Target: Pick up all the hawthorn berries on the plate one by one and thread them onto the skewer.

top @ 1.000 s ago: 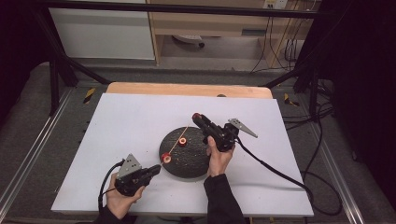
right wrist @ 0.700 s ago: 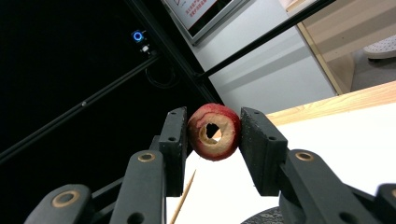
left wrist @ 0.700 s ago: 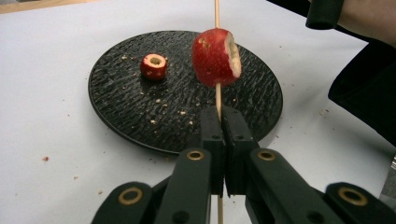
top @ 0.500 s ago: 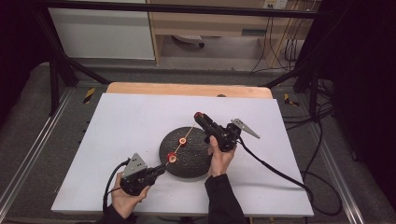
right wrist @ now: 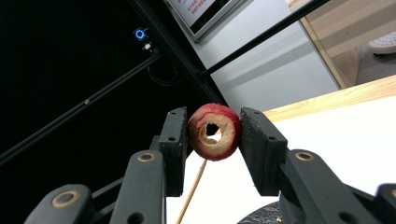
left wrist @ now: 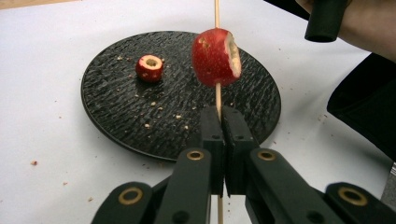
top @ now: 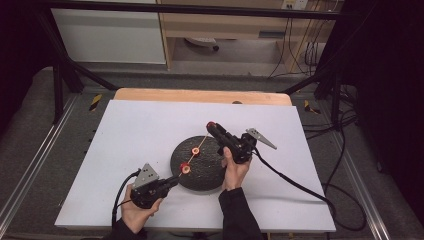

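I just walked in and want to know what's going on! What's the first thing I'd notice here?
Probably the red fruit pieces. The left gripper pinches a thin wooden skewer with one red piece threaded on it, above a round black plate in the middle of the white table. The right gripper squeezes a ring-shaped piece, and another piece lies on the plate.

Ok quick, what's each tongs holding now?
Left tongs: shut on the wooden skewer.
Right tongs: shut on a cored red fruit piece.
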{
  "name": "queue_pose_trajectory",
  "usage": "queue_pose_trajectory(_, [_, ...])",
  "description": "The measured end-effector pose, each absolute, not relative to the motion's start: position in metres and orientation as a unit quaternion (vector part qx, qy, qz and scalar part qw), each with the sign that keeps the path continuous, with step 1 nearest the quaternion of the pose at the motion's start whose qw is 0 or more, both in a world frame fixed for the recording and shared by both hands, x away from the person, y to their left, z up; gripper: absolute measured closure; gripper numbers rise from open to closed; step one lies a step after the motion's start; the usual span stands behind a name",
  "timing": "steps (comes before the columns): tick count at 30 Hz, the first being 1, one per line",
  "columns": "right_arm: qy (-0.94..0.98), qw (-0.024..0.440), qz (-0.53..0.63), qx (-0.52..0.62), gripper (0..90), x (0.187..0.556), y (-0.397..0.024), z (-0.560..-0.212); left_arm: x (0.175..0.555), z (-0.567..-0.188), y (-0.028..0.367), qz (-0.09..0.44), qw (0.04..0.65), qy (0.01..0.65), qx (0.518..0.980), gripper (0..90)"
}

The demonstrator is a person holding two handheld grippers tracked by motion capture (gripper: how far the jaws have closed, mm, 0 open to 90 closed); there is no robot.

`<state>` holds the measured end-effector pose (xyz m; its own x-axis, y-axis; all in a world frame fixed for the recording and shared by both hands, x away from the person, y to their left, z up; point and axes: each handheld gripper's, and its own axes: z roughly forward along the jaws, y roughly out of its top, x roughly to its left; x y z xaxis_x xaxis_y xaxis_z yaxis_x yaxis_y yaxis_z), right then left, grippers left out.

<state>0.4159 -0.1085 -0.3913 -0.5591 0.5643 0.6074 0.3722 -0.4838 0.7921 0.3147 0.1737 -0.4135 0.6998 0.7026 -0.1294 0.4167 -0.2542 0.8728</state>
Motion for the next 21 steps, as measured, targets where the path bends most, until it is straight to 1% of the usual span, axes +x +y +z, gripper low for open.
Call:
queue_pose_trajectory(13, [0.505,0.058,0.724,0.466,63.2,0.415,-0.106,-0.395,0.316,-0.410,0.164,0.148,0.500,0.374,0.767,88.1])
queue_pose_trajectory(21, [0.506,0.055,0.723,0.466,63.3,0.414,-0.106,-0.394,0.319,-0.410,0.163,0.155,0.494,0.376,0.769,88.1])
